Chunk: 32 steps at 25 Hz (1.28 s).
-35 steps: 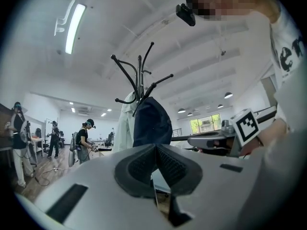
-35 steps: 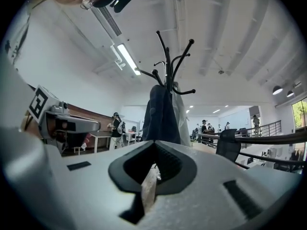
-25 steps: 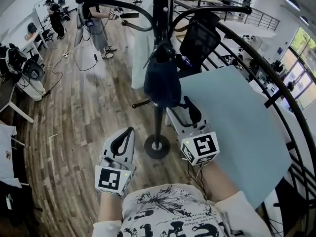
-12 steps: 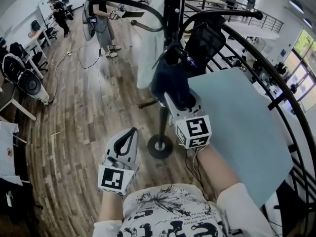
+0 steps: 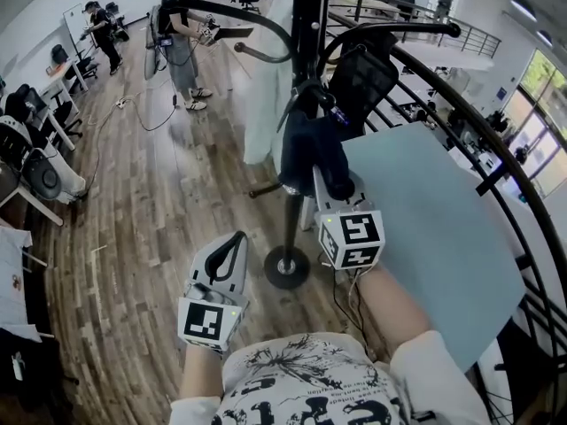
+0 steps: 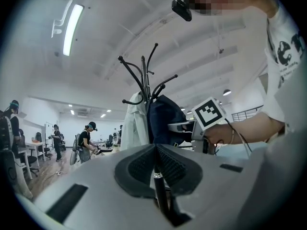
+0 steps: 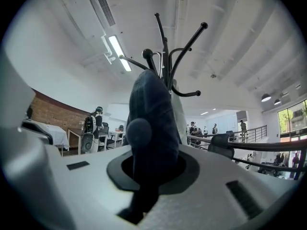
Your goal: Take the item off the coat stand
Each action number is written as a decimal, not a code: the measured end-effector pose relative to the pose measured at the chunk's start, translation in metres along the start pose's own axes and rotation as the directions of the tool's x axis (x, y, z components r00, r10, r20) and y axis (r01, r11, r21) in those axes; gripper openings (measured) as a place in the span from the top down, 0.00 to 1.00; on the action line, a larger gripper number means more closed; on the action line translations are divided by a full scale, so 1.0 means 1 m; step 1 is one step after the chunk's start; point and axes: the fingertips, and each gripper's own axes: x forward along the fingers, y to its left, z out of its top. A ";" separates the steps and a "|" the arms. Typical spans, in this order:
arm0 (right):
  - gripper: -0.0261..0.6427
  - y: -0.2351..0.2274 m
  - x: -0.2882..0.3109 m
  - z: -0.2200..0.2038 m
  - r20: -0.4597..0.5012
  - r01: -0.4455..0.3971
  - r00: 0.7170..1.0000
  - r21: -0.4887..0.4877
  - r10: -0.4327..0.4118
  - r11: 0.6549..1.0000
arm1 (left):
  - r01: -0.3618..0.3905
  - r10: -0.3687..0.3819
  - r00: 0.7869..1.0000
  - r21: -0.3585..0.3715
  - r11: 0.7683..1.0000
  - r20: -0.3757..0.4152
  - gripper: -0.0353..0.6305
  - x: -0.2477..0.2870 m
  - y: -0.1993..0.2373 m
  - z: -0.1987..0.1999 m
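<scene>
R gripper (image 5: 330, 184) jaws closing on navy garment (image 5: 306, 149); L gripper (image 5: 234, 237) shut, empty; white coat (image 5: 266, 104) beside.

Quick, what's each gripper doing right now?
Left gripper: closed, empty.
Right gripper: jaws closing, pinching the dark blue garment.

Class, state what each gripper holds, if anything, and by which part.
The right gripper is closing its jaws on the lower part of the dark blue garment; the left gripper holds nothing.

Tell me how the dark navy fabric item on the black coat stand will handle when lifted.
Probably floppy: the dark navy fabric item bunches between the right gripper's closing jaws. Likely light, sagging from the black coat stand's thin hook; it may snag.
</scene>
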 end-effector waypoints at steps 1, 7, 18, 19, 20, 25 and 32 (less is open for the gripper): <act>0.92 0.001 -0.004 0.004 0.007 -0.002 1.000 -0.001 0.002 1.000 | 0.006 -0.007 1.000 -0.002 1.000 -0.006 0.94 -0.002 -0.001 -0.001; 0.93 0.005 -0.023 0.030 0.056 0.014 0.998 -0.010 -0.014 1.000 | 0.036 -0.036 0.999 -0.013 0.999 -0.002 0.94 -0.006 -0.001 -0.002; 0.93 0.014 -0.083 0.043 0.088 0.036 0.996 -0.048 -0.032 0.998 | 0.075 -0.075 0.997 -0.022 0.997 -0.008 0.94 -0.016 -0.003 0.000; 0.93 0.016 -0.087 0.037 0.082 0.037 0.996 -0.050 -0.032 0.998 | 0.080 -0.080 0.997 -0.019 0.997 -0.001 0.94 -0.017 -0.002 -0.003; 0.93 0.018 -0.092 0.031 0.076 0.036 0.997 -0.053 -0.032 0.998 | 0.084 -0.084 0.996 -0.017 0.996 0.005 0.94 -0.019 -0.002 -0.005; 0.93 0.022 -0.116 -0.003 0.027 -0.020 0.999 -0.034 0.021 0.999 | 0.069 -0.069 0.998 -0.029 0.997 -0.003 0.94 -0.021 -0.005 0.004; 0.93 0.028 -0.133 -0.050 -0.058 -0.005 0.998 0.040 0.007 0.999 | 0.064 -0.065 0.998 -0.046 0.997 -0.013 0.94 -0.015 -0.005 -0.001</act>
